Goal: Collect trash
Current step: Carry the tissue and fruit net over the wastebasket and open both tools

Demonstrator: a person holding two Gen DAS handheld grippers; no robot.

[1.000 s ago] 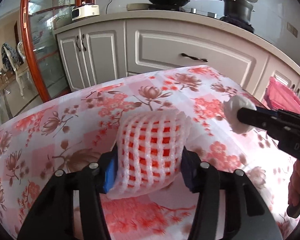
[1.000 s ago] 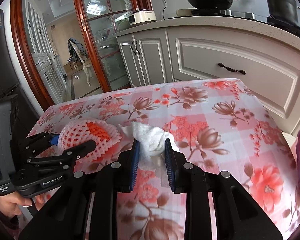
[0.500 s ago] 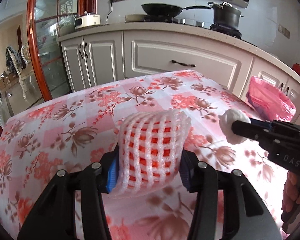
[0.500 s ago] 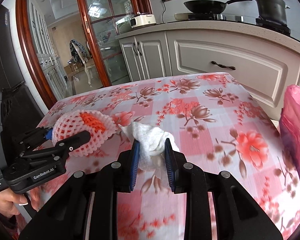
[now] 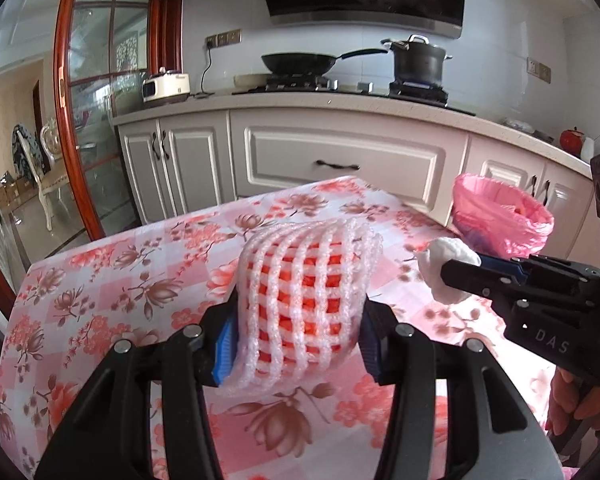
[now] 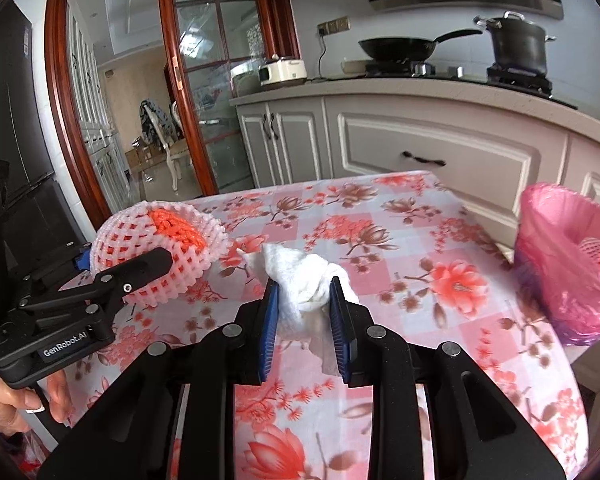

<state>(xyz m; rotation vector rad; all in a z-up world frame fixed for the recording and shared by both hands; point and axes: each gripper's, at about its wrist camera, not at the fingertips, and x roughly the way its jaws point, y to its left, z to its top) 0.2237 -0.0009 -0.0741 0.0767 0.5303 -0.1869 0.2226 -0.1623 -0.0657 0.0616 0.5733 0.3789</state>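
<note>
Left gripper clamped on a white foam fruit net with orange inner mesh, blue pads pressing both sides, net bulging up above the fingers and held clear above the surface. In the right wrist view the same net shows as a cup shape with the orange part inside, left gripper at frame left, a person's hand on its handle at the bottom left corner

Right gripper nearly closed, squeezing a crumpled white tissue between its blue pads; tissue sticks out ahead of the fingertips and a bit hangs below. From the left wrist view the right gripper comes in from the right edge with the tissue wadded at its tip, also off the surface

Surface covered by a pink and red floral tablecloth. Pink-lined trash bin stands just off the right edge of the surface, open top; another netted item already sits inside. Same bin sits behind the tissue in the left wrist view. Both trash pieces are near the bin, neither over its opening

Background: white cabinets, wok and pot on the stove, cream appliance on the counter, glass door with red-brown frame
</note>
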